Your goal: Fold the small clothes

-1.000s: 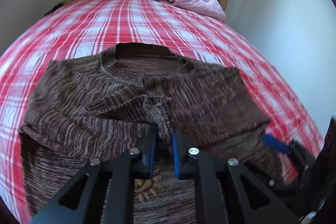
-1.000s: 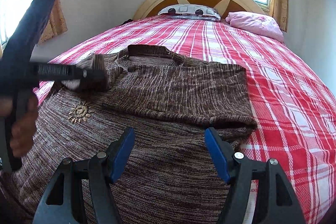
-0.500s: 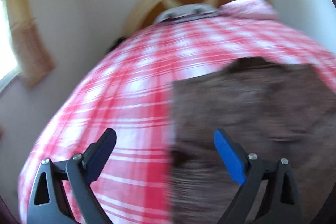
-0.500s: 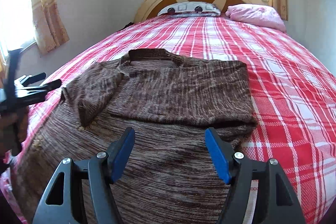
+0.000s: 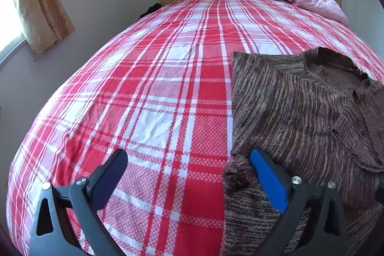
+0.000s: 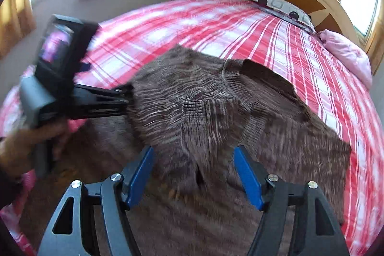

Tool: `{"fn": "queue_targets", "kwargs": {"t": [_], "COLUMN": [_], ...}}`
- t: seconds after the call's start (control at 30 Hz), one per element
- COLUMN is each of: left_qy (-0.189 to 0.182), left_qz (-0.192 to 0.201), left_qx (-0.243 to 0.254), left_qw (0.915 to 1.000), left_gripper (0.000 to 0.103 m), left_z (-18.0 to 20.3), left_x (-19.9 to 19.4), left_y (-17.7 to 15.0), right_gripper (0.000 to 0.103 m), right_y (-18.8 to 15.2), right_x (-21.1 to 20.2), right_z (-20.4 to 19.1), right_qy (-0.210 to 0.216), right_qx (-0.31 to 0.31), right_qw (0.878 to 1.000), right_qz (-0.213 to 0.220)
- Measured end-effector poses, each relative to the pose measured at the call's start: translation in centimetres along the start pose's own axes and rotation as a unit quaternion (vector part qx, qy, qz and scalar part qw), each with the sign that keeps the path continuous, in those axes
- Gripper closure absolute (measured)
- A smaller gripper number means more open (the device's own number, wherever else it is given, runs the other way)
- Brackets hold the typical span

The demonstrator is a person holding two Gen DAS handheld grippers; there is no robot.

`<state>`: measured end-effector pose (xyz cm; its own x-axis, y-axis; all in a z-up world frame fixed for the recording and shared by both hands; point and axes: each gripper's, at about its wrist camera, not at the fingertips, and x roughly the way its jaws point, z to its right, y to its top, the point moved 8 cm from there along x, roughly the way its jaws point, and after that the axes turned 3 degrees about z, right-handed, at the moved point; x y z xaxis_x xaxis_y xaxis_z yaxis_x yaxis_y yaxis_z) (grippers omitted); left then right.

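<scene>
Plaid bedspread [image 5: 153, 92] under brown sweater [image 5: 300, 112]; left hand-held gripper [image 5: 187, 174] and right hand-held gripper [image 6: 194, 174] both spread wide, low over it.

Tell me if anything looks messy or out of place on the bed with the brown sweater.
Nothing is damaged or spilled. The brown knit sweater lies half-folded on the red plaid bedspread, one sleeve laid crookedly across its chest. Its left edge is bunched by the open left gripper. The open right gripper hovers above it.

Left gripper [image 5: 189, 174] hovers with jaws spread wide; right gripper [image 6: 193, 174] likewise gapes, empty.
</scene>
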<state>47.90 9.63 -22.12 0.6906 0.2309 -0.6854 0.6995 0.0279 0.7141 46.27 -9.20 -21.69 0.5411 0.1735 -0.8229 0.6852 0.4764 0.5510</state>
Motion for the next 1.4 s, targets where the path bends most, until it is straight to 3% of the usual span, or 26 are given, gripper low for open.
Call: {"fn": "queue_targets", "kwargs": {"t": [0.13,0.17,0.23,0.27,0.3,0.47,0.6,0.73,0.8,0.83,0.87,0.9,0.93,1.03,1.1,1.13,1.23,1.27,1.3,1.37,1.4], "left_qy": [-0.007,-0.014,-0.025,-0.031,-0.036,-0.035,-0.034,-0.046,-0.048,-0.049,-0.05,-0.05,-0.051,-0.052,-0.054,-0.054,-0.056,-0.056,-0.057,-0.059,-0.061], "left_qz": [0.0,-0.001,-0.005,-0.007,-0.009,-0.014,-0.008,0.001,0.009,0.01,0.009,0.005,0.004,0.004,0.001,0.001,-0.003,-0.003,-0.003,-0.002,-0.003], "left_qx": [-0.004,-0.01,-0.02,-0.025,-0.031,-0.029,-0.029,-0.039,-0.047,-0.05,-0.052,-0.053,-0.053,-0.054,-0.056,-0.056,-0.055,-0.055,-0.055,-0.058,-0.061], "left_qw": [1.0,0.9999,0.9995,0.9992,0.9988,0.9988,0.999,0.9982,0.9977,0.9975,0.9974,0.9973,0.9973,0.9972,0.997,0.9969,0.9969,0.9969,0.9968,0.9965,0.9963], "left_gripper": [0.0,0.0,0.0,0.0,0.0,0.0,0.0,0.0,0.0,0.0,0.0,0.0,0.0,0.0,0.0,0.0,0.0,0.0,0.0,0.0,0.0], "left_z": [0.2,0.1,-0.1,-0.1,-0.2,0.0,-0.1,-0.3,-0.6,-0.7,-0.8,-0.7,-0.7,-0.7,-0.8,-0.7,-0.7,-0.6,-0.6,-0.7,-0.7], "left_x": [-0.1,0.0,0.2,0.3,0.3,0.4,0.2,-0.2,-0.5,-0.5,-0.4,-0.3,-0.3,-0.3,-0.1,-0.1,0.1,0.1,0.1,0.0,0.0], "left_y": [0.0,0.0,-0.1,-0.1,-0.2,-0.3,-0.2,-0.1,0.0,0.0,0.0,-0.1,-0.1,-0.1,-0.1,-0.1,-0.2,-0.2,-0.2,-0.2,-0.2], "right_gripper": [0.036,0.051,0.068,0.082,0.087,0.089,0.089,0.089,0.088,0.076,0.047,0.034,0.027,0.027,0.038,0.054,0.061,0.067,0.071,0.088,0.088], "right_y": [0.3,0.4,0.2,0.3,0.4,1.3,-0.4,-2.9,-3.4,-3.3,-3.2,-3.0,-2.8,-2.6,-2.9,-3.2,-3.2,-3.2,-3.1,-2.9,-2.7], "right_x": [4.1,4.8,5.2,5.1,4.6,1.8,1.2,1.5,1.0,0.9,0.9,1.0,1.1,2.4,3.8,4.5,4.5,4.5,4.5,4.0,3.8], "right_z": [0.2,0.8,1.8,2.5,3.0,7.1,11.4,12.8,12.8,12.5,12.1,11.8,11.3,10.1,9.9,9.9,10.6,10.8,10.9,10.8,10.8], "right_qy": [-0.024,-0.036,-0.033,-0.029,-0.035,-0.05,-0.073,-0.029,-0.018,-0.011,0.0,0.009,0.019,0.013,0.015,0.01,-0.014,-0.014,-0.005,0.011,0.016], "right_qx": [-0.01,-0.007,0.01,0.022,0.027,0.081,0.132,0.172,0.184,0.186,0.186,0.188,0.19,0.172,0.172,0.171,0.168,0.172,0.178,0.182,0.181], "right_qw": [0.999,0.999,0.999,0.999,0.999,0.995,0.988,0.985,0.983,0.982,0.982,0.982,0.981,0.985,0.985,0.985,0.985,0.985,0.984,0.983,0.983], "right_qz": [-0.036,-0.04,-0.042,-0.036,-0.03,0.016,0.013,-0.002,0.006,0.011,0.012,0.012,0.015,-0.003,-0.019,-0.033,-0.025,-0.023,-0.021,-0.01,-0.007]}}
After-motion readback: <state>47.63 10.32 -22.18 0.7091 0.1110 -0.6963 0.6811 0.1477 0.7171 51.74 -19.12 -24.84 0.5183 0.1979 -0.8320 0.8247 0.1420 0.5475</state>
